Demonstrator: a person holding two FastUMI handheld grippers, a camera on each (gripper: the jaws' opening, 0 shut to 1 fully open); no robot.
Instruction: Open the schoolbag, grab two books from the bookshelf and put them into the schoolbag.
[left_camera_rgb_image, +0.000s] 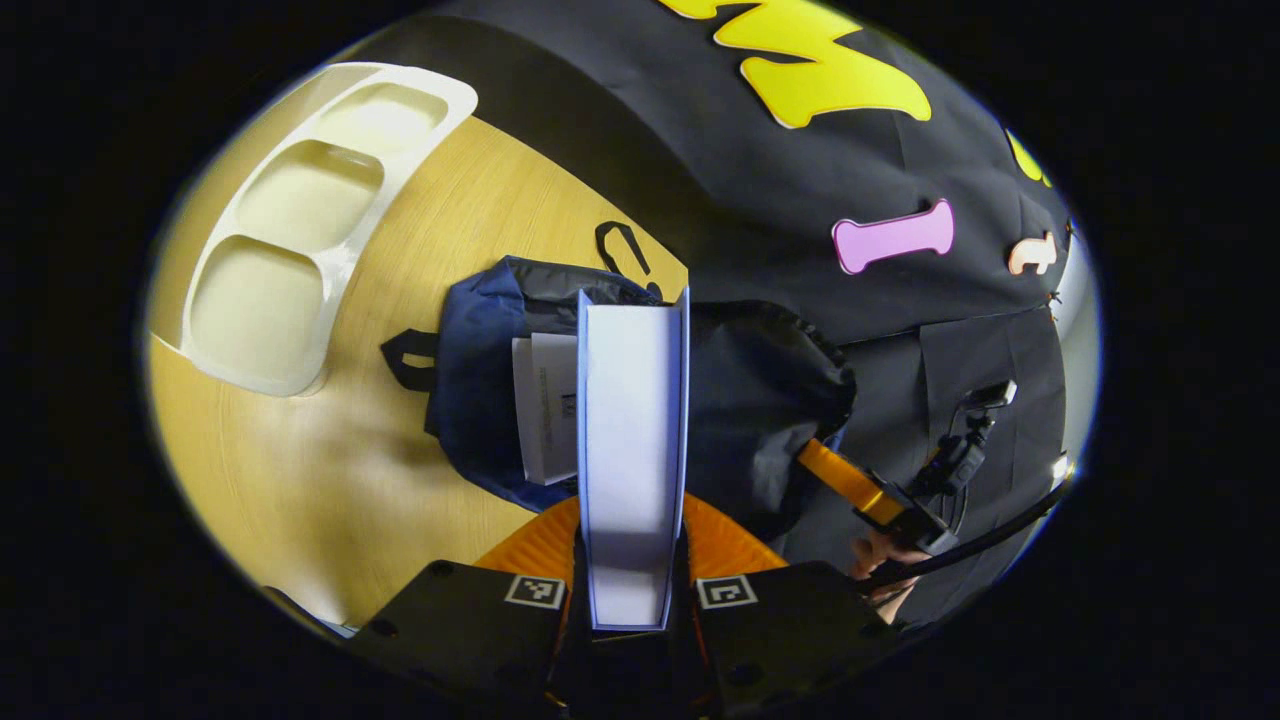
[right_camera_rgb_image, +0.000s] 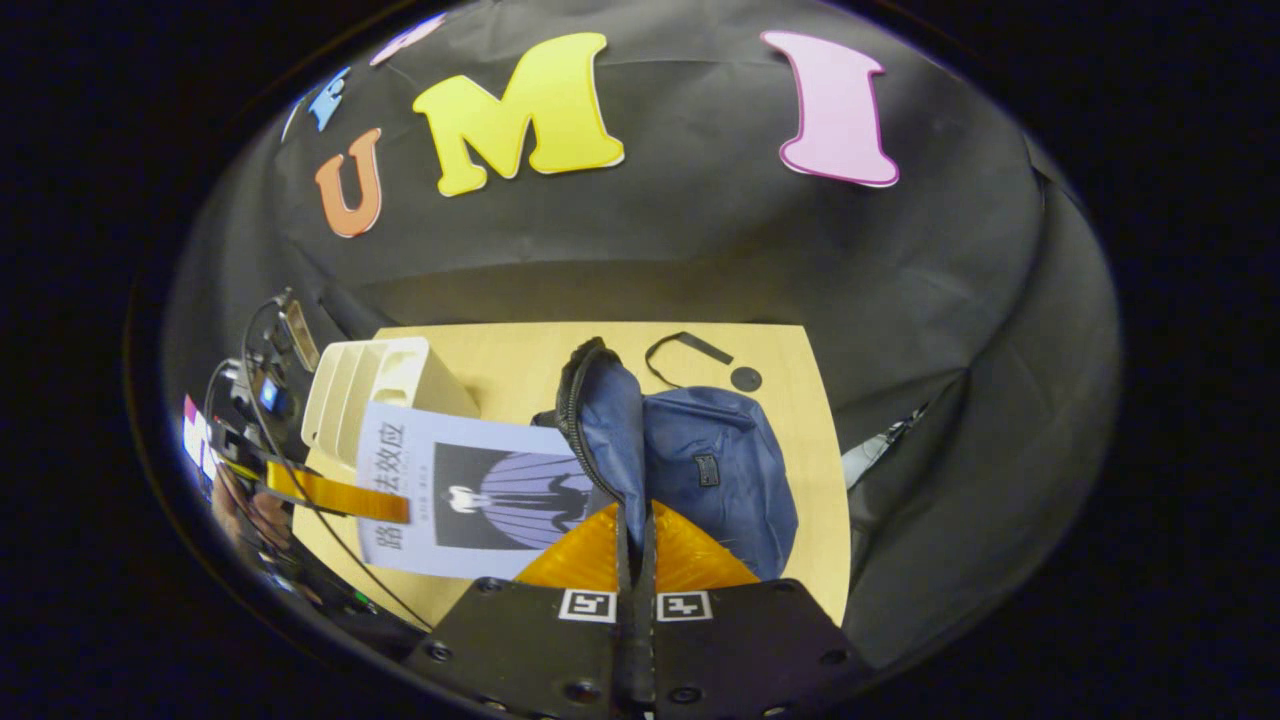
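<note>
My left gripper (left_camera_rgb_image: 632, 520) is shut on a book (left_camera_rgb_image: 630, 420) with a pale blue cover, seen edge-on with its white pages showing. It hangs over the mouth of the open navy schoolbag (left_camera_rgb_image: 480, 380), where another white book (left_camera_rgb_image: 545, 410) lies inside. My right gripper (right_camera_rgb_image: 632, 520) is shut on the schoolbag's zipper edge (right_camera_rgb_image: 600, 440) and holds that flap up. The right gripper view has the held book (right_camera_rgb_image: 480, 495) left of the flap, cover facing me, with the left gripper (right_camera_rgb_image: 340, 497) on it. The right gripper (left_camera_rgb_image: 850, 482) also appears at the bag's right side.
A white bookshelf rack (left_camera_rgb_image: 300, 230) with three compartments lies on the wooden table (left_camera_rgb_image: 300, 480) left of the bag, also seen as a white rack (right_camera_rgb_image: 370, 390) behind the book. A black strap (right_camera_rgb_image: 685, 350) trails on the table beyond the bag. A hand (left_camera_rgb_image: 880, 555) holds the right gripper.
</note>
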